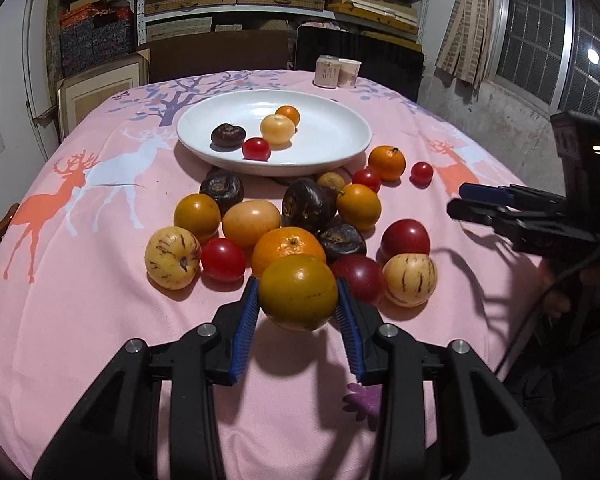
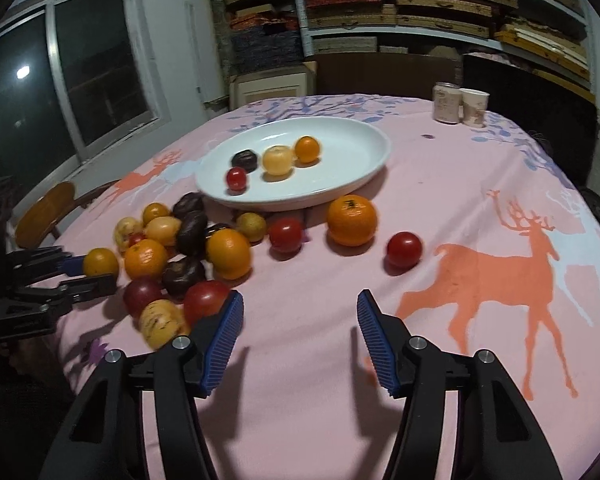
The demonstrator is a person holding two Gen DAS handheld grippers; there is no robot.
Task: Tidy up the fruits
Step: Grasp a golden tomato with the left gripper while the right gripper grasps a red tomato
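Note:
My left gripper (image 1: pixel 298 292) is shut on a greenish-orange fruit (image 1: pixel 298 292), held just above the pink cloth in front of the fruit pile; it also shows in the right wrist view (image 2: pixel 100 262). The pile (image 1: pixel 284 224) holds oranges, red tomatoes, dark purple fruits and striped yellow melons. A white plate (image 1: pixel 332 148) behind it holds several fruits: a dark one, a tomato, a pale yellow one, a small orange. My right gripper (image 2: pixel 300 312) is open and empty over bare cloth, right of the pile. An orange (image 2: pixel 352 220) and a tomato (image 2: pixel 404 249) lie ahead of it.
A can (image 1: pixel 326 71) and a paper cup (image 1: pixel 349 72) stand at the table's far edge. A wooden chair back (image 2: pixel 46 214) sits at the left side. Shelves of boxes fill the back wall. The pink deer tablecloth (image 2: pixel 480 280) covers the round table.

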